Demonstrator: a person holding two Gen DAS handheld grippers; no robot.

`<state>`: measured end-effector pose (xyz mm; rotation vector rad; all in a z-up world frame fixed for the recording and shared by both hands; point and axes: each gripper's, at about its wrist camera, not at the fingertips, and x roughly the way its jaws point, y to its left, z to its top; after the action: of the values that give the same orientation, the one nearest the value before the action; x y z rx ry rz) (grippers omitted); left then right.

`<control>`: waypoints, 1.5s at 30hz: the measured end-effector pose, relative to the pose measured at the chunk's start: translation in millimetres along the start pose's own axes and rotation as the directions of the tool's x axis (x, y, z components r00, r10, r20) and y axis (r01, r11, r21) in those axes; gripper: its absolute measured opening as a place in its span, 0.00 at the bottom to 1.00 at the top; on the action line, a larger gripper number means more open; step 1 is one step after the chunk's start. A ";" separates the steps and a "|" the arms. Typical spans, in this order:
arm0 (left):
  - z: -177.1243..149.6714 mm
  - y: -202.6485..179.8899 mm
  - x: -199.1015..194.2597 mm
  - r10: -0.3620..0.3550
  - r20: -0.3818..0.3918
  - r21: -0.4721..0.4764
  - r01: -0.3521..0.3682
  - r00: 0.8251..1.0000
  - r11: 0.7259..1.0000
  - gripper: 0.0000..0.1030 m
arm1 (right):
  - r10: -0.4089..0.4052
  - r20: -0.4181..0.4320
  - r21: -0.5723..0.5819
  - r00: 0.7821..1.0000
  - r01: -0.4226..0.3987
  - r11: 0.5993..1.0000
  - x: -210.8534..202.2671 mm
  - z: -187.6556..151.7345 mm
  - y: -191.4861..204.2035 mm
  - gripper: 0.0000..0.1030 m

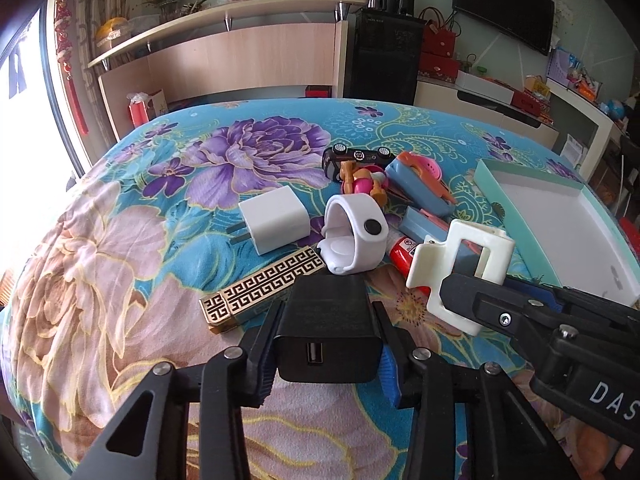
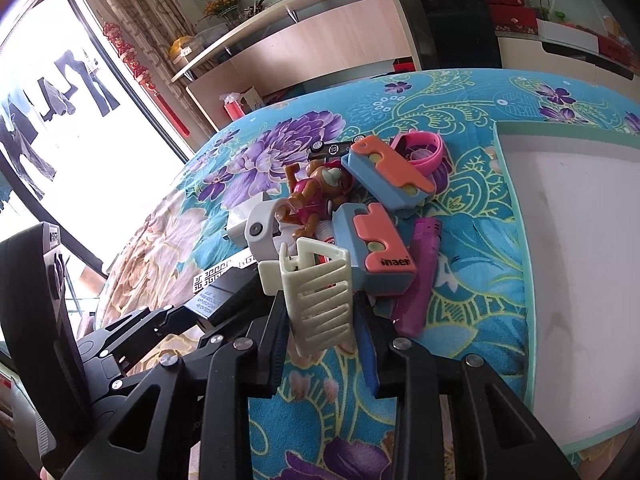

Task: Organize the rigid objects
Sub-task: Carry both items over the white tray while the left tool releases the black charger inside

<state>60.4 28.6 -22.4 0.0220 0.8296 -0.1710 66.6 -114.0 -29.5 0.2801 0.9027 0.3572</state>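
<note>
My left gripper is shut on a black USB charger, its pads pressing both sides just above the flowered bedspread. From the right, my right gripper is shut on a cream slotted plastic clip, also seen as the cream clip in the left wrist view. Behind them lies a pile: a white charger, a white wristband, a gold-patterned bar, two blue-and-orange toys, a bear figure, a toy car and a purple lighter.
A teal-rimmed white tray lies on the bed to the right of the pile. A pink band sits at the pile's far side. Beyond the bed stand a wooden shelf unit and a dark cabinet.
</note>
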 end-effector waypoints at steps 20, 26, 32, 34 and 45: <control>64.9 -26.9 -44.8 -0.035 0.148 0.056 0.027 0.988 0.998 0.43 | -0.099 0.220 0.110 0.970 0.076 0.991 -58.9 58.5 -41.9 0.31; 83.5 -72.6 -33.5 -0.062 0.135 0.139 0.043 0.989 0.989 0.43 | -0.229 0.239 0.197 0.944 0.184 0.963 -72.9 55.9 -88.3 0.31; 94.0 -129.9 -2.9 -0.125 0.051 0.189 0.113 0.991 0.975 0.43 | -0.412 0.211 0.266 0.886 0.354 0.897 -85.9 46.7 -137.8 0.31; 96.1 -151.0 5.8 -0.140 0.028 0.208 0.131 0.990 0.969 0.43 | -0.437 0.193 0.300 0.879 0.371 0.879 -87.1 44.3 -153.0 0.31; 105.4 -224.8 47.9 -0.156 -0.047 0.254 0.163 0.987 0.953 0.43 | -0.538 0.168 0.421 0.826 0.433 0.797 -117.1 30.9 -199.9 0.32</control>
<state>133.4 -209.0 24.2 0.2025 0.8313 -0.4318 61.7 -346.4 -4.5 0.4148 0.7213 -0.3420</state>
